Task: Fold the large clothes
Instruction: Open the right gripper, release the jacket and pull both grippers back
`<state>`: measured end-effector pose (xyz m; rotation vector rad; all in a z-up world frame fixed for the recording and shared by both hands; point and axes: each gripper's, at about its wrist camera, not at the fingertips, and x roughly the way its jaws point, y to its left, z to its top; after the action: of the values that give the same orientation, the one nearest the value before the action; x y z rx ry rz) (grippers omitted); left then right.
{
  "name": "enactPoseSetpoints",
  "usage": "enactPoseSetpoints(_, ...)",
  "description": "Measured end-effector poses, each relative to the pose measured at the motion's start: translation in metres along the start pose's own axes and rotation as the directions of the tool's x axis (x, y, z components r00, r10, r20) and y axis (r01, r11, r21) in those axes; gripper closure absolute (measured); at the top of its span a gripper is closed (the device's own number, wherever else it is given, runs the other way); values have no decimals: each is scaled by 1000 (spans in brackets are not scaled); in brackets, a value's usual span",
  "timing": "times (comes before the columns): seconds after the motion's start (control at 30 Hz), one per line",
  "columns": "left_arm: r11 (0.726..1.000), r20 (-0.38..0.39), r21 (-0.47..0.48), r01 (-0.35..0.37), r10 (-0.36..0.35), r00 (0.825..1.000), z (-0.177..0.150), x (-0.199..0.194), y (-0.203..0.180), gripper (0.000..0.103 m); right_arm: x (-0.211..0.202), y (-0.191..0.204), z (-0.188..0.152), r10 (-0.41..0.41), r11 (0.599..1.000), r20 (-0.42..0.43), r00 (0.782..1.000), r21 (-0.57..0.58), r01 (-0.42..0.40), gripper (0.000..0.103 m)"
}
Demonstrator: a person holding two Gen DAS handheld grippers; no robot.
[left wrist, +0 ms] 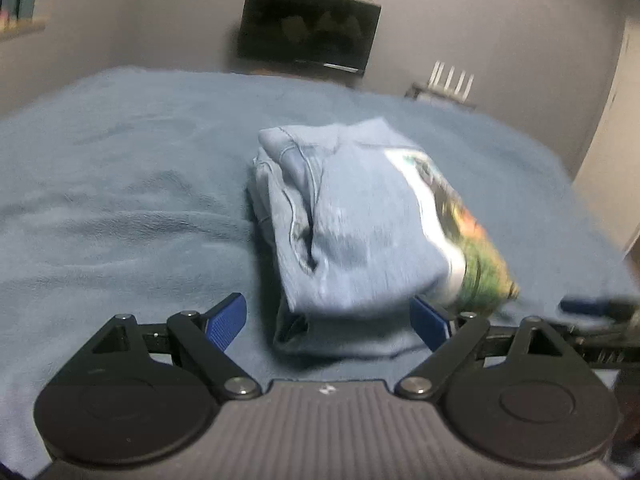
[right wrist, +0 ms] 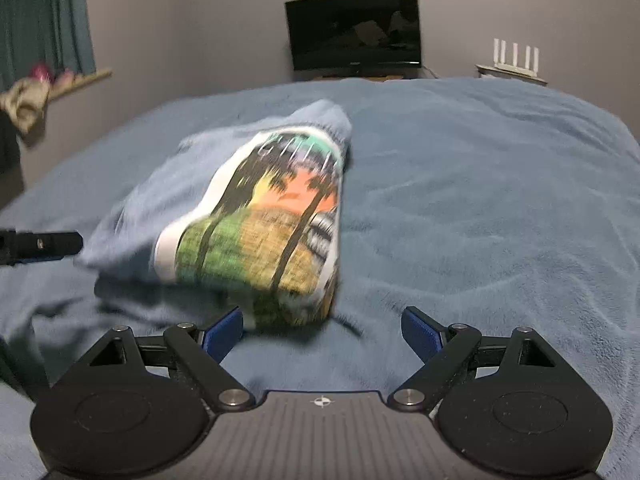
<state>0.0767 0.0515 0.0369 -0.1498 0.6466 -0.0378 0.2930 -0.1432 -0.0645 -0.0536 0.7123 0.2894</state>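
A light blue garment [left wrist: 360, 220], folded into a thick bundle with a colourful palm-tree print on top, lies on the blue blanket [left wrist: 120, 200]. My left gripper [left wrist: 328, 322] is open at the bundle's near end. That end sits in the gap between the blue pads [left wrist: 226, 320], and neither pad presses on it. In the right wrist view the same garment [right wrist: 256, 220] lies ahead and to the left of my right gripper [right wrist: 322, 330], which stands open over bare blanket [right wrist: 480, 200] with its left pad close to the print's corner. Motion blur softens the garment in both views.
The blanket covers a wide bed. Beyond its far edge a dark TV [right wrist: 354, 30] stands against the grey wall, with a white router [right wrist: 514, 58] to its right. A curtain [right wrist: 44, 20] and a shelf with small items [right wrist: 80, 78] are at the left.
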Motion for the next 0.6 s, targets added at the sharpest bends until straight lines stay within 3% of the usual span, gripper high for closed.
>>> enactPoseSetpoints(0.07, 997, -6, 3, -72, 72, 997, -1, -2, -14, 14, 1, 6, -2, -12, 1000, -2, 1000, -26, 12, 14)
enactPoseSetpoints(0.2, 994, -58, -30, -108, 106, 993, -11, 3, -14, 14, -3, 9, -6, -27, 999, 0, 1000, -22, 27, 12)
enactPoseSetpoints(0.37, 985, -127, 43, -165, 169, 977, -16, 26, -21, 13, -2, 8, -12, -22, 1000, -18, 1000, -18, 22, 2)
enactPoseSetpoints(0.47, 977, -218, 111, -183, 203, 955, -23, 44, -25, 12, 11, 9, -15, -27, 999, -72, 997, -27, 25, 1)
enactPoseSetpoints(0.6, 964, -223, 199, -176, 219, 950, -29, 51, -38, 12, 27, 9, -18, -27, 999, -122, 992, -26, 24, 1)
